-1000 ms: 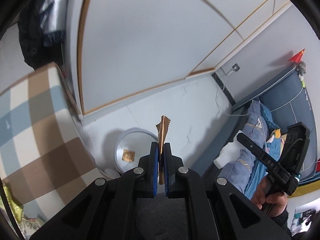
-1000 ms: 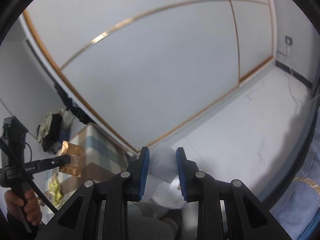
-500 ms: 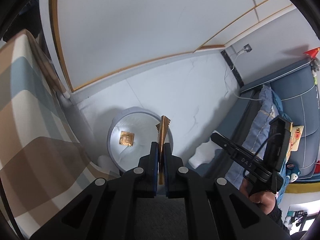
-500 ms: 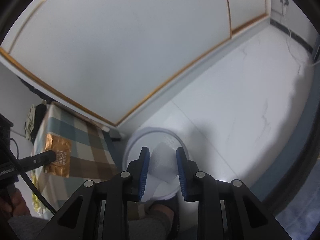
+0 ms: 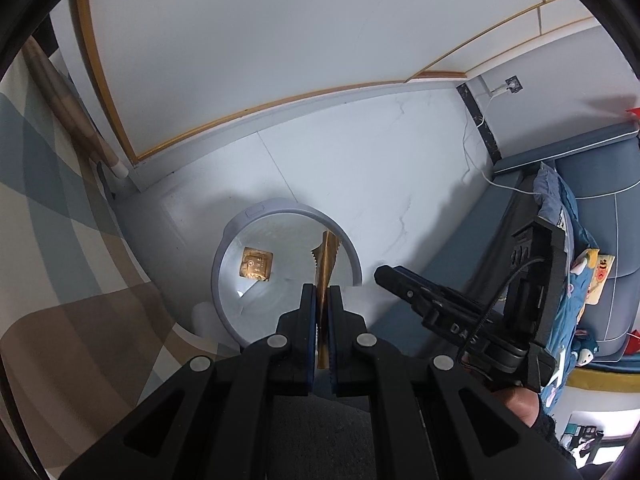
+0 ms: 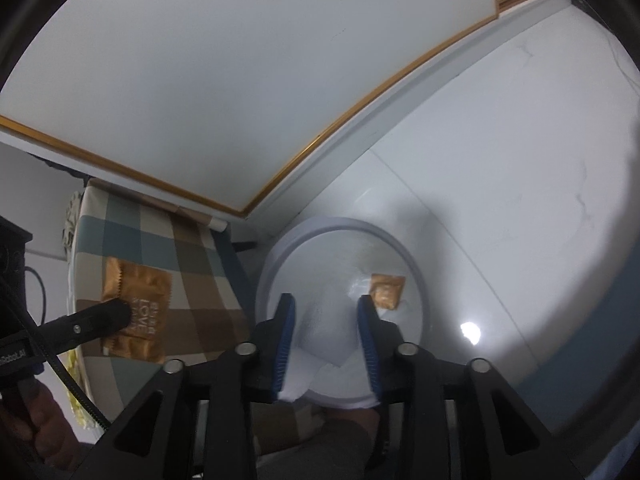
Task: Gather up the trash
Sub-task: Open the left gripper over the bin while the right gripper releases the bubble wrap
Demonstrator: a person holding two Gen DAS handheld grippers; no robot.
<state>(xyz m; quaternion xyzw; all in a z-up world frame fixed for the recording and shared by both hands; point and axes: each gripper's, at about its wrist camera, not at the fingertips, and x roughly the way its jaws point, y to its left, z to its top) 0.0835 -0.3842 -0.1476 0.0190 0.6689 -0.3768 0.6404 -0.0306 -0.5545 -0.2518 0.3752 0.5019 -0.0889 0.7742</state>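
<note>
My left gripper (image 5: 322, 294) is shut on a gold foil wrapper (image 5: 326, 258), held edge-on above the round white trash bin (image 5: 224, 254). A second gold wrapper (image 5: 256, 264) lies inside the bin. My right gripper (image 6: 326, 304) holds a white crumpled tissue (image 6: 324, 324) between its jaws over the same bin (image 6: 268, 264); the jaws stand wider than before. The gold wrapper in the bin (image 6: 386, 290) shows there too. The left gripper (image 6: 116, 314) with its gold wrapper (image 6: 136, 308) appears at the left of the right wrist view. The right gripper (image 5: 384, 276) shows at the right of the left wrist view.
A table with a checked blue and brown cloth (image 5: 60, 240) stands left of the bin, also in the right wrist view (image 6: 160, 240). A blue sofa with bedding (image 5: 580, 208) is on the right. A white cable (image 5: 480, 128) runs along the floor to a wall socket.
Both grippers have tipped down and moved over the bin, which now fills the lower middle of both views. The right jaws have widened around the tissue.
</note>
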